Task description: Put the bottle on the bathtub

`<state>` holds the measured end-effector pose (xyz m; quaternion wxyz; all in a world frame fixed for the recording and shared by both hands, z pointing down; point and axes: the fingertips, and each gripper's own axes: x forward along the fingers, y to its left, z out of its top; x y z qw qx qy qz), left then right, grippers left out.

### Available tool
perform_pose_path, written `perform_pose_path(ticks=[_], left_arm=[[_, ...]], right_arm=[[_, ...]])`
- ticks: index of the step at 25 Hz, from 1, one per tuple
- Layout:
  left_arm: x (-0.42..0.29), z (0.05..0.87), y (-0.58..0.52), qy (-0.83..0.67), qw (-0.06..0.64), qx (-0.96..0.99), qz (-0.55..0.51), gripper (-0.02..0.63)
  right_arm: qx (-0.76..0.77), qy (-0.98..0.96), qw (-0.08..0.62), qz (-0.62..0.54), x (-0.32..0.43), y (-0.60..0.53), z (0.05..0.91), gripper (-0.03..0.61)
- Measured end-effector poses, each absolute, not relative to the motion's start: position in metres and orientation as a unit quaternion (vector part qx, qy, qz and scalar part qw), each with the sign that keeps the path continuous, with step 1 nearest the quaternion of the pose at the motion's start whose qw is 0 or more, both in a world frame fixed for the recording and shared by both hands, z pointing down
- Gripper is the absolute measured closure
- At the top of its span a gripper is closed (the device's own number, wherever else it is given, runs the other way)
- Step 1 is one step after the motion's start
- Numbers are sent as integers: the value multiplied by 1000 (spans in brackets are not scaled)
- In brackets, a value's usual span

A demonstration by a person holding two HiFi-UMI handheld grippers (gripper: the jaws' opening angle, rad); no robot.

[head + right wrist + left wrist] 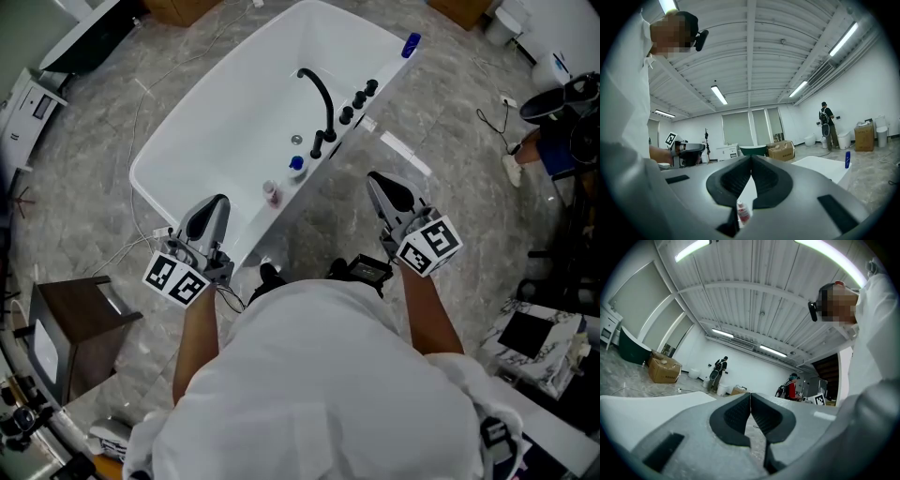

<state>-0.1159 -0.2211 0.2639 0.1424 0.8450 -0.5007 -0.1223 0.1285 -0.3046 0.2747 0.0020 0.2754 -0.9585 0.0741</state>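
1. Bottle, small, pinkish plastic with pale cap (271, 193): upright on near rim of bathtub, free of both grippers. Placement judged complete, or a fresh round not yet begun.
2. Bathtub, white, deep, smooth-walled (225, 122): used as shelf along the rim, hence toiletries lined up on the fittings side.
3. Rim neighbours: small blue-topped container (296, 164) just beside curved black faucet (321, 98); tall blue bottle (411, 44) at far corner, well apart.
4. Right gripper (373, 178): jaws pressed together, pinching nothing; held close to body, aimed toward tub.
5. Left gripper (220, 200): jaws likewise closed and empty, near tub's near end. Probably idle, no reach in hand.
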Motion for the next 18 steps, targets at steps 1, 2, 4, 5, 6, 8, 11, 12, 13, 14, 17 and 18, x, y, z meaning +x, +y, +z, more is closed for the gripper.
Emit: perform_pose_path(ticks=[1, 2, 4, 5, 6, 8, 11, 12, 13, 14, 17, 18], left_arm=[[-111, 264, -221, -499, 143, 846, -122, 597], [-105, 264, -221, -497, 144, 847, -121, 597], [-94, 265, -221, -494, 147, 848, -120, 597], [-87, 266, -221, -493, 148, 849, -118, 597], [-80, 267, -222, -491, 149, 850, -117, 597], [-67, 272, -222, -489, 151, 851, -116, 597], [-48, 280, -222, -490, 158, 849, -119, 597], [-41, 282, -222, -491, 160, 848, -120, 597], [-33, 284, -222, -490, 162, 848, -121, 597], [-25, 286, -222, -488, 163, 849, -121, 597], [-3, 294, -224, -482, 169, 852, -119, 597], [4, 296, -225, -480, 172, 852, -118, 597]], right_arm=[[271, -960, 3, 74, 131, -302, 276, 565], [267, -961, 4, 75, 134, -300, 276, 565], [260, -963, 4, 78, 141, -297, 278, 565], [257, -963, 5, 79, 145, -296, 279, 565], [255, -964, 5, 80, 150, -295, 280, 565], [253, -964, 8, 83, 160, -295, 283, 565], [248, -965, 14, 88, 176, -293, 289, 565], [247, -965, 16, 89, 182, -292, 290, 565], [246, -965, 17, 90, 188, -292, 291, 565], [245, -965, 16, 90, 194, -291, 292, 565], [247, -964, 13, 94, 213, -291, 297, 565], [248, -964, 14, 92, 220, -291, 298, 565]])
